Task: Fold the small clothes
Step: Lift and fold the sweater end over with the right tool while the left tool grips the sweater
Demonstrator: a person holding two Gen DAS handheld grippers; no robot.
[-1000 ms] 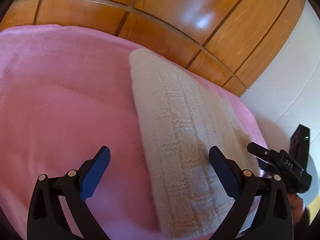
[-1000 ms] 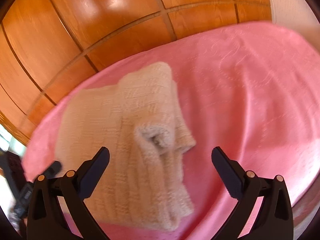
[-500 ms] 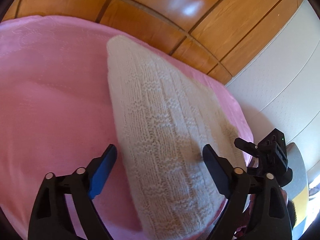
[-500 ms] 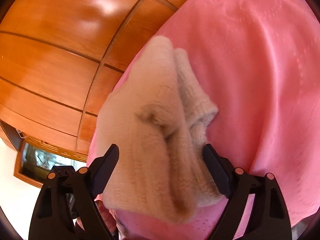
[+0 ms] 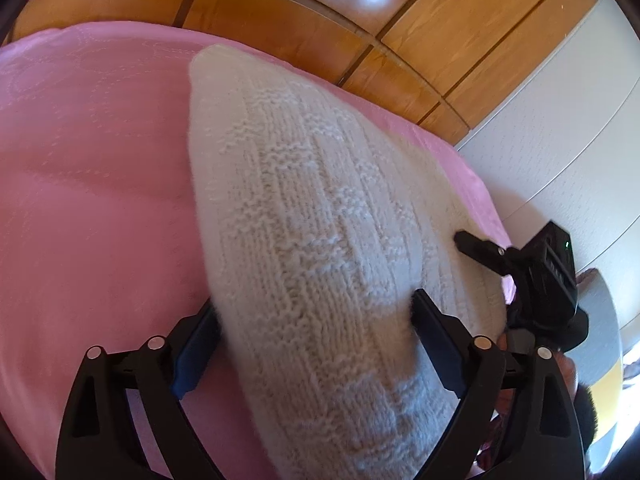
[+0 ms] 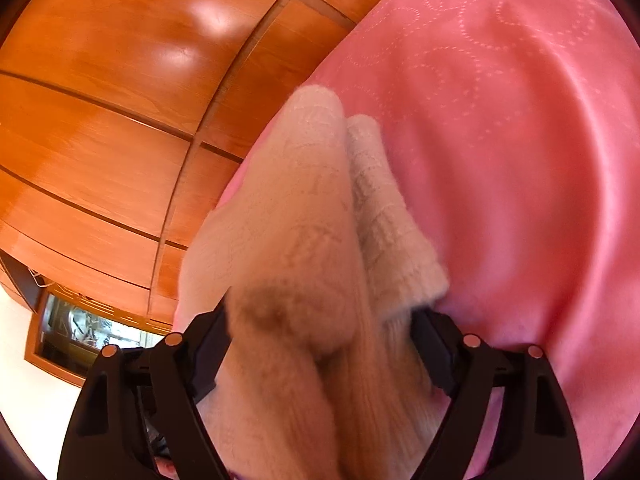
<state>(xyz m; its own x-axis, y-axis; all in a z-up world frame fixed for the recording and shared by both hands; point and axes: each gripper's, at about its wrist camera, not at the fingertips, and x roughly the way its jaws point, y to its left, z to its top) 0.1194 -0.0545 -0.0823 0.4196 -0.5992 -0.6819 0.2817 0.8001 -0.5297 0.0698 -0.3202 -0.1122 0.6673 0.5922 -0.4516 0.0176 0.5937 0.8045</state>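
A cream knitted garment (image 5: 304,216) lies folded lengthwise on a pink bed cover (image 5: 88,168). My left gripper (image 5: 316,316) straddles its near end, jaws wide apart, with the knit bulging between the fingers. In the right wrist view the same garment (image 6: 296,216) shows its folded sleeve and cuff. My right gripper (image 6: 320,328) straddles that end too, jaws apart, with fabric between the fingers. The right gripper also shows in the left wrist view (image 5: 532,276) at the garment's right edge.
A wooden panelled wall (image 5: 400,20) runs behind the bed, and it also shows in the right wrist view (image 6: 112,100). A white wall (image 5: 560,140) stands to the right. The pink cover (image 6: 520,160) spreads to the right of the garment.
Both grippers have moved forward and down onto the garment's near ends, so the knit now sits between the fingers. The jaws have closed in slightly.
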